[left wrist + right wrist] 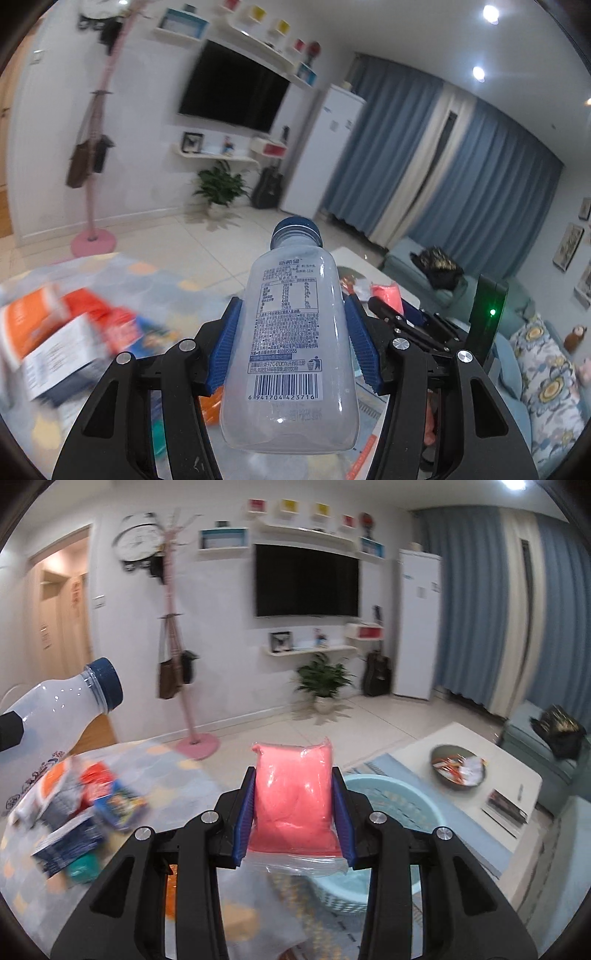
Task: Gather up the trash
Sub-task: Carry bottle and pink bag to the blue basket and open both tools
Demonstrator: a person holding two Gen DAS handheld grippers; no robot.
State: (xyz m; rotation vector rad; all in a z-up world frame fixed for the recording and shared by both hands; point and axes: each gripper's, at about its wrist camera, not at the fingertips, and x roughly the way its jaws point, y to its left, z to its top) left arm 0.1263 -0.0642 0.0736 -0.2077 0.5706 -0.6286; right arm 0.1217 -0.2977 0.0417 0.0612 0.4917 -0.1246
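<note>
- The left gripper [291, 343] was clamped on a clear plastic bottle [291, 332], blue cap pointing away.
- The right gripper [293, 812] pinched a zip bag of pink material [293, 794].
- Both items were held above a patterned table [177, 771].
- Blurred packets and boxes [88, 812] lay at near left.
- A light-blue basket [399, 808] stood beneath, right of the bag.

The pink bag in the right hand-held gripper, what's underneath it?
Below the pink bag, a light blue basket sits to the right. The bag and right hand-held gripper cover the basket's left side, so its contents are hidden.
</note>
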